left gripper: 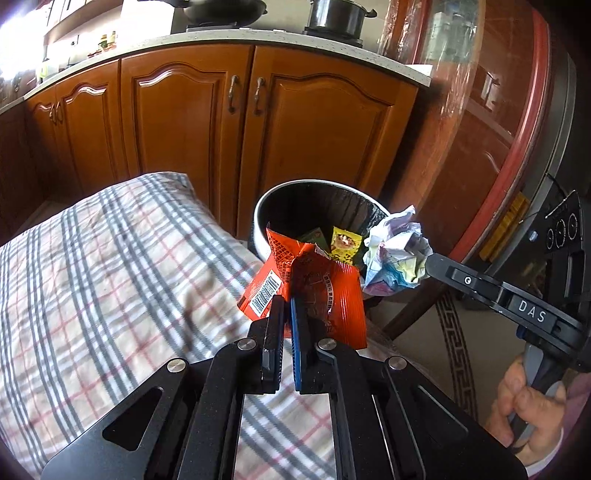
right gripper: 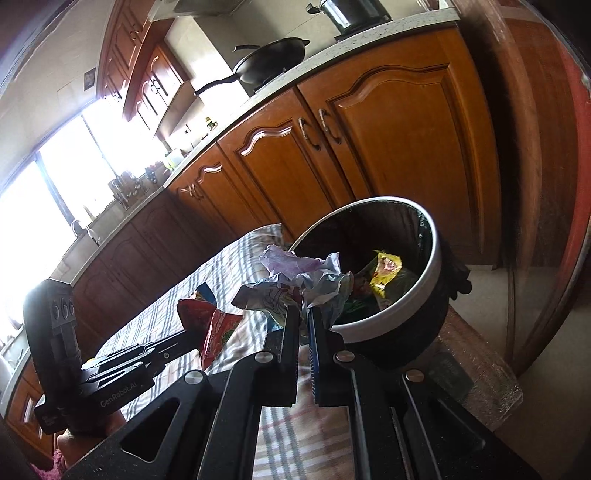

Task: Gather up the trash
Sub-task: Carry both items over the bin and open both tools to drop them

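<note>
The left claw (left gripper: 287, 306) pinches an orange wrapper (left gripper: 314, 284) just short of the bin (left gripper: 266, 206); the right claw (right gripper: 303, 314) pinches crumpled paper (right gripper: 299, 280) at its rim. The left view alone shows a hand (left gripper: 532, 410) (gripping the right handle).

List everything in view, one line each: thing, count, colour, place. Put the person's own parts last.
Snack wrapper: one, orange-red, pinched in left claw.
Crumpled paper: one, white and pastel, pinched in right claw.
Bin: one, white rim, black liner, beside the checked cloth.
Packets: at least two, yellow and green, inside bin.
Checked cloth: one, white, grey, red, beneath claws.
Cabinets: brown, behind.
Wok, pot: black, steel, on counter.
Left claw, right claw: black, shut.
Hand: one, on right claw's handle.
</note>
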{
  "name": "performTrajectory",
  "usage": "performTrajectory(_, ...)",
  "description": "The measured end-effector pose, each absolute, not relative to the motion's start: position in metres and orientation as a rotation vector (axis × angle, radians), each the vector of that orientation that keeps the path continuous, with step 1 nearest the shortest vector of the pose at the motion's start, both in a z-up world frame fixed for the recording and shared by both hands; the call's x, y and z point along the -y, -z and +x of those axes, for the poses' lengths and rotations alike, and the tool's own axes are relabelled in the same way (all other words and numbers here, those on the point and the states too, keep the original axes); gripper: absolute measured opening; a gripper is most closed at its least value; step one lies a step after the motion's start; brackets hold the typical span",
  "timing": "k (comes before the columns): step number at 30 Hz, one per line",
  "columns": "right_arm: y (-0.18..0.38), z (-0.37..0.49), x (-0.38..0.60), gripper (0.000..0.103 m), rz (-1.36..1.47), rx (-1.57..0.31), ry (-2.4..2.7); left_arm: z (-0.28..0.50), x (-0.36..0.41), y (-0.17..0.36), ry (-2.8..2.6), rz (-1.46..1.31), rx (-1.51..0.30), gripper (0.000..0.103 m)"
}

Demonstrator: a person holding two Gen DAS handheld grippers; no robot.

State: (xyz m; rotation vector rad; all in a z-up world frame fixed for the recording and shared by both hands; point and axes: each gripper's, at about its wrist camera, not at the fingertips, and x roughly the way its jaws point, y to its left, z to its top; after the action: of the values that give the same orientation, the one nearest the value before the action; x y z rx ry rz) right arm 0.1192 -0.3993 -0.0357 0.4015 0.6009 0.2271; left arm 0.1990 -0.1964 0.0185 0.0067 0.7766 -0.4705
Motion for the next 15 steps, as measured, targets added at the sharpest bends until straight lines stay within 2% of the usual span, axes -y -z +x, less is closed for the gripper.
performTrajectory(15,0.037,0.133,0.421,0.005,0.405,-0.601,-0.185,0.213,0.217,-0.017,0.487,0.024,-0.785,0.003)
